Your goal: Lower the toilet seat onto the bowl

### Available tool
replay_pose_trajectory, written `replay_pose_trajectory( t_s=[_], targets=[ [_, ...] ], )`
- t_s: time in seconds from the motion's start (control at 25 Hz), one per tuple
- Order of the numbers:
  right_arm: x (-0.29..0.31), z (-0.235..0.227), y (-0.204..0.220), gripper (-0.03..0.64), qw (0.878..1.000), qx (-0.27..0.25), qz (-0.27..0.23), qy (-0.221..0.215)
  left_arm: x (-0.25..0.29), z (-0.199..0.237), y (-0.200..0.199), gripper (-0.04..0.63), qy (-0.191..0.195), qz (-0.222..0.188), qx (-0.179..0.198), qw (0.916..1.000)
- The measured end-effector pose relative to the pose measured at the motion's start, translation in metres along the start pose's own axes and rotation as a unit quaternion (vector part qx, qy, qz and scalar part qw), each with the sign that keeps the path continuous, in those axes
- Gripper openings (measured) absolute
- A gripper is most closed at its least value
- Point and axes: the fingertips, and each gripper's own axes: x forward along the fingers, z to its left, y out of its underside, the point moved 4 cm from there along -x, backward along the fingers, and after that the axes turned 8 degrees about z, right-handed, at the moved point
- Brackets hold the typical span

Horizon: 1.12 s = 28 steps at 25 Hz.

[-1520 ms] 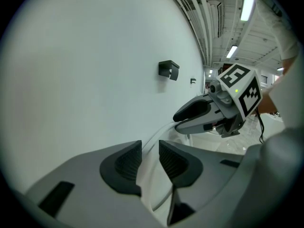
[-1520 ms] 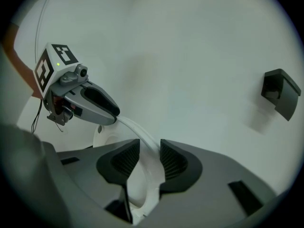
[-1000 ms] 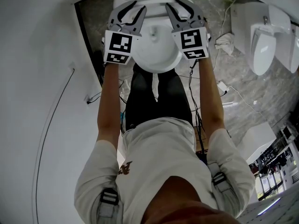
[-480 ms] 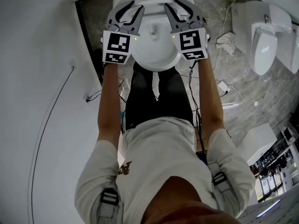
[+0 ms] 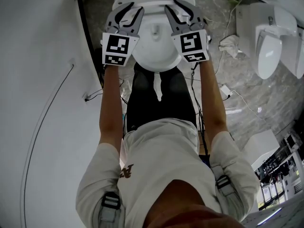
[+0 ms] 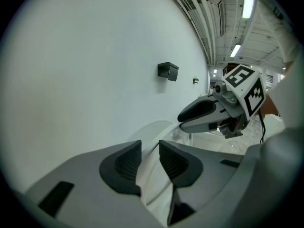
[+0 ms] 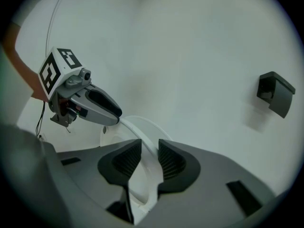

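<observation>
Through the left gripper (image 6: 149,152) camera I saw its grey jaws, with dark ribbed pads, clamped on the curved rim of the white plastic toilet seat (image 6: 159,127). The seat rose in front of a plain white wall (image 6: 95,65). Across the seat, the right gripper (image 6: 182,121), with its black-and-white marker cube, had the far rim between its jaws, which were closing. A small black box (image 6: 168,71) sat fixed on the wall above.
</observation>
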Motion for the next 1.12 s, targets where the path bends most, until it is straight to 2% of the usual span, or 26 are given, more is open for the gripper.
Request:
replay_pose_trajectory(
  t_s=[1.12],
  targets=[
    [-0.047,0.026,0.027,0.118,0.998,-0.010,-0.036,-0.054,-0.033,-0.049,0.019,0.120,-0.047,-0.002,-0.038,0.9981]
  ],
)
